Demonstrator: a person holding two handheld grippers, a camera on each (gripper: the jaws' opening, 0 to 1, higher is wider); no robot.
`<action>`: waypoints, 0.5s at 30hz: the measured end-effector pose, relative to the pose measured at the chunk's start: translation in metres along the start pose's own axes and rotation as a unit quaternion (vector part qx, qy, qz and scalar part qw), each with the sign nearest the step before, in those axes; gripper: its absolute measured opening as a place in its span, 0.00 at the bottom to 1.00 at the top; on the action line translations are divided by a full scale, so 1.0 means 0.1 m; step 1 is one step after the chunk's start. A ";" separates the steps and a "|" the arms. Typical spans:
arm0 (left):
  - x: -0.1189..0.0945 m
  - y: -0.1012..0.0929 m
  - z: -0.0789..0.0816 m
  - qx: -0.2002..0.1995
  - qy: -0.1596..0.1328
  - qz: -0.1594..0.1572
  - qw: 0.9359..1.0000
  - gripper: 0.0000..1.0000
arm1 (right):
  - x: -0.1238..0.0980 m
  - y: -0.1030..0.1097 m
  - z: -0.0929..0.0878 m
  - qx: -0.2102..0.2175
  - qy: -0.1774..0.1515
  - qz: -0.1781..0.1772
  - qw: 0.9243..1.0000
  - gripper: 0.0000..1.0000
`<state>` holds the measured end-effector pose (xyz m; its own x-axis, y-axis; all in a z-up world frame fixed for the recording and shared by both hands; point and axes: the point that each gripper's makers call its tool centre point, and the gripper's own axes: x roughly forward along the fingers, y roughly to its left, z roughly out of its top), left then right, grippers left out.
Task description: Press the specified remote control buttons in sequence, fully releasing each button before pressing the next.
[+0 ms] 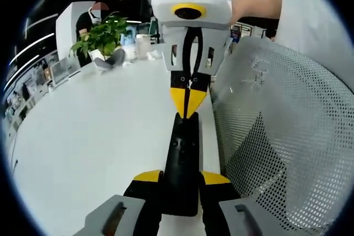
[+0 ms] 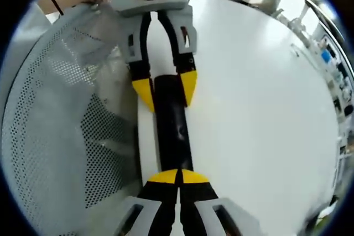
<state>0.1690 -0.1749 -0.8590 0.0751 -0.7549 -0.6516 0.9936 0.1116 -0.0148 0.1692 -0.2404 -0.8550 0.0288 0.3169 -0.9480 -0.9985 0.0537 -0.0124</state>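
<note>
The left gripper (image 1: 180, 183) clasped one end of the black remote (image 1: 182, 158) near the white table's (image 1: 99, 136) edge; the right gripper (image 2: 178, 176), jaws closed, touched its other end. Buttons pressed so far could not be judged.

White table (image 1: 99, 131): black remote (image 1: 182, 158), potted plant (image 1: 102, 36), possibly cups.

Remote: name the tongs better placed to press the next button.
Right. Its closed tips rest over one end of the black remote, free to press, while the left tongs clamp the other end, steadying it.
</note>
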 end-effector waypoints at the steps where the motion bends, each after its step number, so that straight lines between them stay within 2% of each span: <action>1: 0.00 0.00 0.00 0.000 0.000 0.000 1.000 0.26 | 0.00 0.00 0.00 -0.003 -0.004 -0.001 1.000 0.00; 4: -0.01 0.00 0.00 0.000 0.000 0.000 1.000 0.26 | -0.01 0.01 0.01 0.031 -0.023 -0.002 0.999 0.00; 8: -0.01 0.00 0.00 0.000 0.000 0.000 1.000 0.26 | -0.02 -0.01 0.01 0.040 -0.051 -0.013 0.998 0.00; 9: -0.01 0.00 0.00 0.000 0.000 0.000 1.000 0.26 | -0.02 -0.03 0.01 0.043 -0.064 -0.023 0.997 0.00; 10: -0.01 0.00 0.00 0.000 0.000 0.000 1.000 0.26 | -0.02 -0.01 0.01 0.049 -0.072 -0.016 0.996 0.00; 13: -0.01 0.00 -0.01 0.000 0.000 0.000 1.000 0.26 | -0.03 -0.02 0.03 0.105 -0.100 -0.013 0.989 0.00; 15: -0.01 0.00 -0.01 0.000 0.000 0.001 1.000 0.26 | -0.04 -0.02 0.02 0.104 -0.103 -0.018 0.989 0.00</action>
<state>0.1691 -0.1740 -0.8592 0.0771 -0.7548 -0.6514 0.9934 0.1136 -0.0140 0.1716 -0.2400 -0.8509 0.0941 0.4961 -0.8632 -0.9662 0.2545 0.0409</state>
